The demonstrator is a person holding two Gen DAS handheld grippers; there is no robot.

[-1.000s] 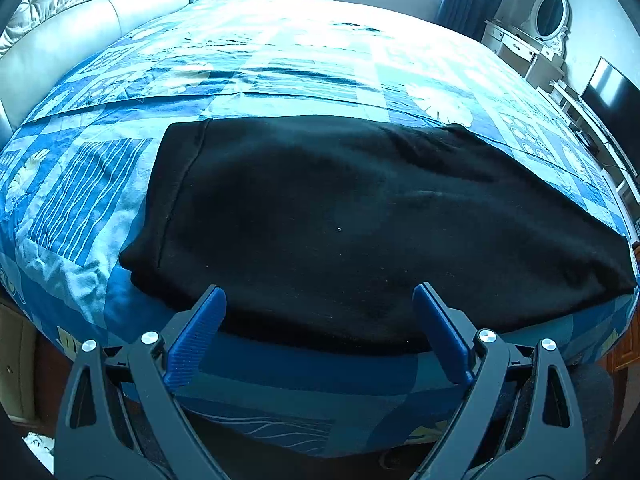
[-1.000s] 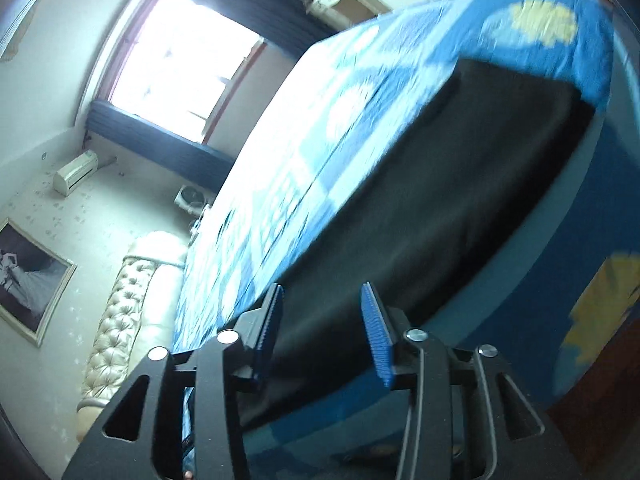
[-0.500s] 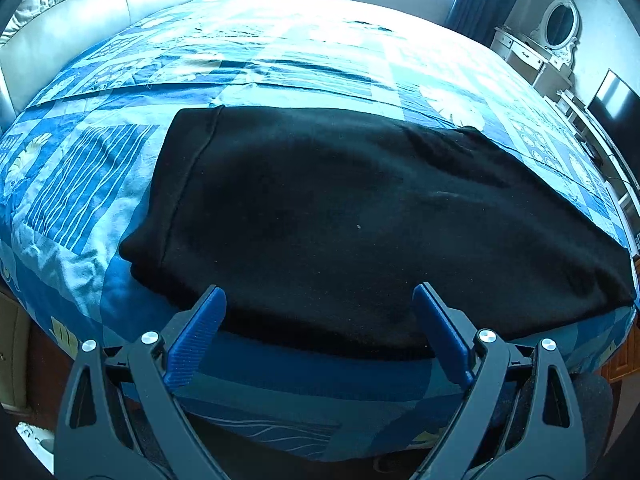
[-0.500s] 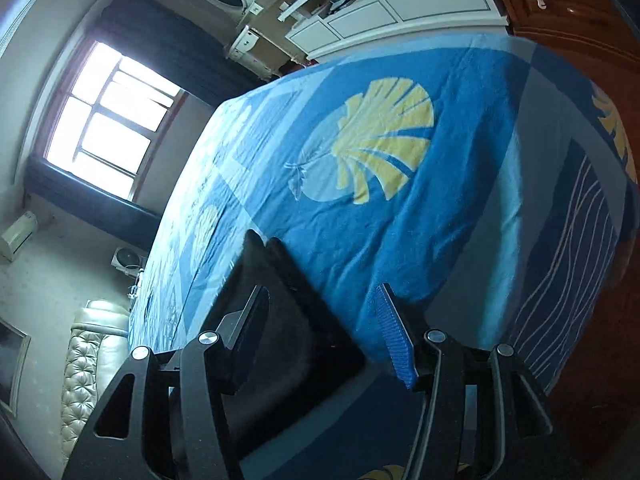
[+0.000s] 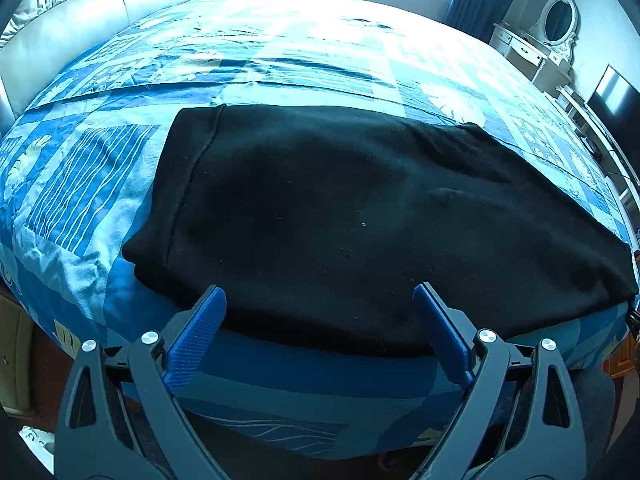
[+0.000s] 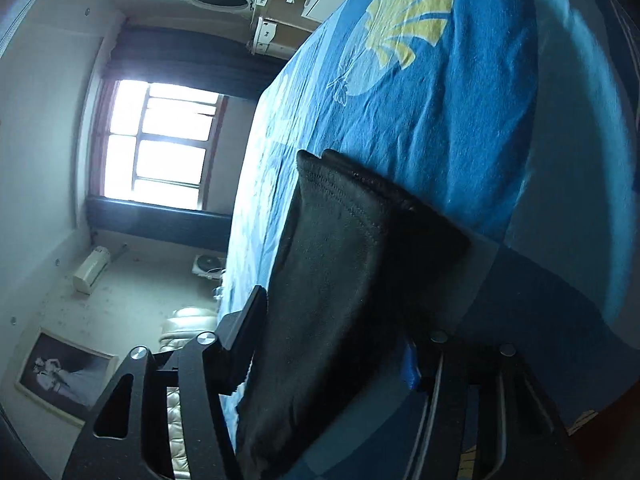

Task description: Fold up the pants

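Note:
Black pants [image 5: 340, 216] lie flat across the near part of a bed, waistband to the left, leg hems to the right. My left gripper [image 5: 318, 320] is open and empty, its blue fingers just short of the pants' near edge. In the right wrist view the hem end of the pants [image 6: 340, 272] fills the gap between my right gripper's fingers [image 6: 336, 336]. The gripper is rolled sideways and its jaws stand wide around the fabric. The right finger [image 6: 412, 368] is mostly hidden behind the cloth.
The bed has a blue patchwork cover [image 5: 280, 60] with a yellow shell print [image 6: 404, 24]. A tufted headboard [image 5: 80, 12] is at the far left. A dresser with an oval mirror [image 5: 560, 20] and a TV [image 5: 612, 100] stand at the right. The bed edge drops off below the pants.
The left gripper has edged slightly forward toward the pants. The right gripper has swung and rolled along the bed edge to the hem end, and the fabric now sits between its fingers.

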